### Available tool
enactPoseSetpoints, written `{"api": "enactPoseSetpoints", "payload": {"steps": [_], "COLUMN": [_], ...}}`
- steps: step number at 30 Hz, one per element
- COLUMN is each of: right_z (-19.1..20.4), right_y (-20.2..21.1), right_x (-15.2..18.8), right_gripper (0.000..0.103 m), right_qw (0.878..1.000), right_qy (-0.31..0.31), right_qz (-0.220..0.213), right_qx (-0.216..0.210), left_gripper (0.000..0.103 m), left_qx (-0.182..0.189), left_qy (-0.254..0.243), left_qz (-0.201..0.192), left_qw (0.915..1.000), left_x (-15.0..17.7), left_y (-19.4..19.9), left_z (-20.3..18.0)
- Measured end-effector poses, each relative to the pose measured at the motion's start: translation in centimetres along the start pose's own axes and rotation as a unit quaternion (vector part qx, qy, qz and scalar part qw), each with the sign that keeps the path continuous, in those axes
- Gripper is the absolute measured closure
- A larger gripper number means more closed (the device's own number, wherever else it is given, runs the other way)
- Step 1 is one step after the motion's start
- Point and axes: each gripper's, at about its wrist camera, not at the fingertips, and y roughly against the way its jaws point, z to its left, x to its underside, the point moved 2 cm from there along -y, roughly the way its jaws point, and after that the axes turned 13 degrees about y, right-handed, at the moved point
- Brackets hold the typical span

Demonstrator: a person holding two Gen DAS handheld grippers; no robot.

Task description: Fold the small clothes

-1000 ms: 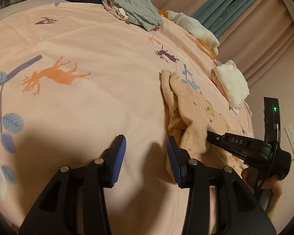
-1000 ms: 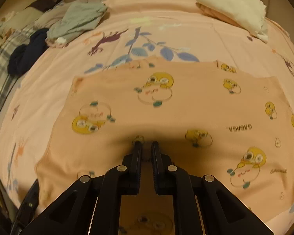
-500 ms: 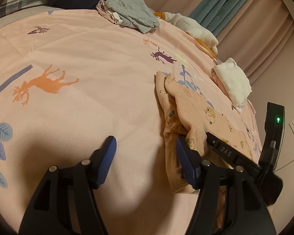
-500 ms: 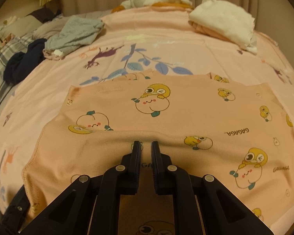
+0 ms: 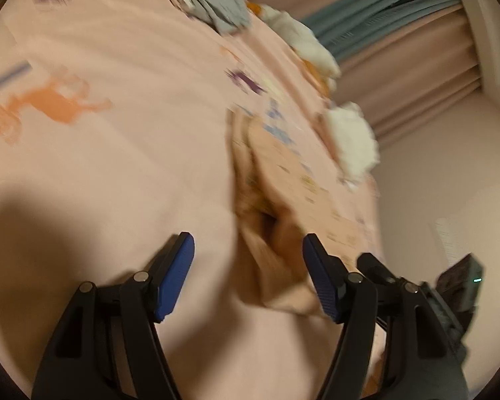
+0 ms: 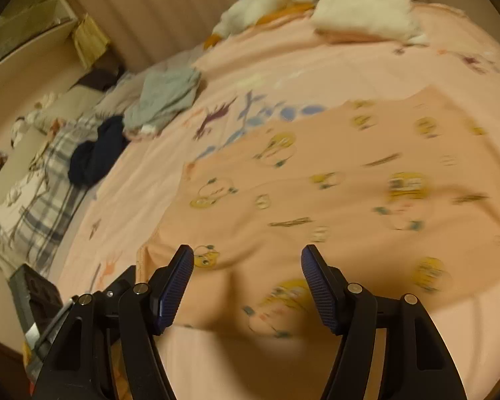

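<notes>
Left gripper [image 5: 248,266] jaws spread wide, 2 blue pads [image 5: 175,276] empty, bunched peach garment [image 5: 276,233] between them on pink bedsheet [image 5: 116,133], white folded clothes [image 5: 353,143] beyond, motion blur.

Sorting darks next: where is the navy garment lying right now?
In the right wrist view the navy garment lies far left on the bed, between the plaid bedding and the grey-green clothes.

Left black plastic two-finger gripper [image 5: 248,260], ribbed blue pads [image 5: 176,275], silver pivot screws, right black plastic two-finger gripper [image 6: 247,275] alike, green indicator light at four o'clock
</notes>
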Motion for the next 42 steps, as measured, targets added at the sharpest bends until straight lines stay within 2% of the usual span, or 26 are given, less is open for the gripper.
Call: {"api": "enactPoseSetpoints", "payload": {"steps": [1, 3, 7, 12, 14, 17, 22, 26, 29, 32, 34, 36, 39, 40, 42], "right_z": [-0.2, -0.5, -1.7, -4.3, -5.2, -6.0, -6.4, -6.9, -6.4, -5.4, -4.7, -4.6, -5.4, -5.8, -6.2], "right_y": [1.0, 2.4, 3.1, 2.4, 2.4, 3.2, 5.0, 5.2, 4.5, 3.2, 1.9, 0.3, -2.5, -3.5, -4.6], "right_x": [0.1, 0.3, 0.8, 2.7, 3.6, 4.3, 4.0, 3.0, 1.1, -1.9, -4.1, -5.4, -6.2, -6.1, -5.7], "right_gripper": [0.036, 0.036, 0.036, 0.036, 0.036, 0.036, 0.036, 0.036, 0.036, 0.047, 0.055, 0.069, 0.07, 0.07, 0.07], "right_qw": [1.0, 0.997, 0.994, 0.996, 0.994, 0.992, 0.993, 0.995, 0.998, 1.0, 0.999, 0.998, 0.999, 0.998, 0.996], "right_qy": [0.004, 0.014, 0.002, -0.07, -0.096, -0.109, -0.091, -0.081, -0.049, 0.006, 0.051, 0.067, 0.046, 0.033, 0.021], "right_qz": [-0.013, -0.027, -0.022, 0.005, 0.016, 0.014, -0.003, -0.015, -0.014, -0.006, -0.002, 0.011, 0.027, 0.031, 0.06], "right_qx": [0.024, 0.066, 0.104, 0.063, 0.052, 0.057, 0.072, 0.056, 0.027, 0.022, 0.014, 0.01, -0.013, -0.034, -0.06], "left_gripper": [0.032, 0.032, 0.032, 0.029, 0.029, 0.029, 0.026, 0.026, 0.025, 0.026, 0.027, 0.027, 0.032, 0.034, 0.045], "left_qx": [0.02, 0.034, 0.055, 0.079, 0.085, 0.093, 0.108, 0.13, 0.154, 0.182, 0.171, 0.154, 0.124, 0.104, 0.055], "left_qy": [0.005, 0.011, 0.018, 0.015, 0.022, 0.028, 0.048, 0.083, 0.127, 0.158, 0.153, 0.134, 0.089, 0.067, 0.025], "left_qz": [0.023, 0.05, 0.078, 0.103, 0.09, 0.084, 0.075, 0.058, 0.051, 0.041, 0.039, 0.03, 0.009, 0.001, -0.016], "left_qw": [0.9995, 0.9981, 0.9953, 0.9914, 0.992, 0.9918, 0.9901, 0.9862, 0.9785, 0.9697, 0.9727, 0.9785, 0.9883, 0.9923, 0.998], "left_x": [0.3, 0.8, 1.7, 2.6, 2.6, 2.6, 2.4, 1.8, 1.0, 0.2, -0.1, -0.3, 0.1, 0.4, 1.1], "left_y": [-0.1, -0.2, -0.6, -1.9, -2.6, -3.2, -3.7, -3.4, -3.3, -3.4, -3.7, -4.2, -4.9, -5.1, -5.7], "left_z": [-0.1, -0.3, -0.7, -1.6, -1.8, -2.1, -2.3, -1.6, -0.9, -0.3, -0.7, -1.5, -2.4, -2.8, -3.3]}}
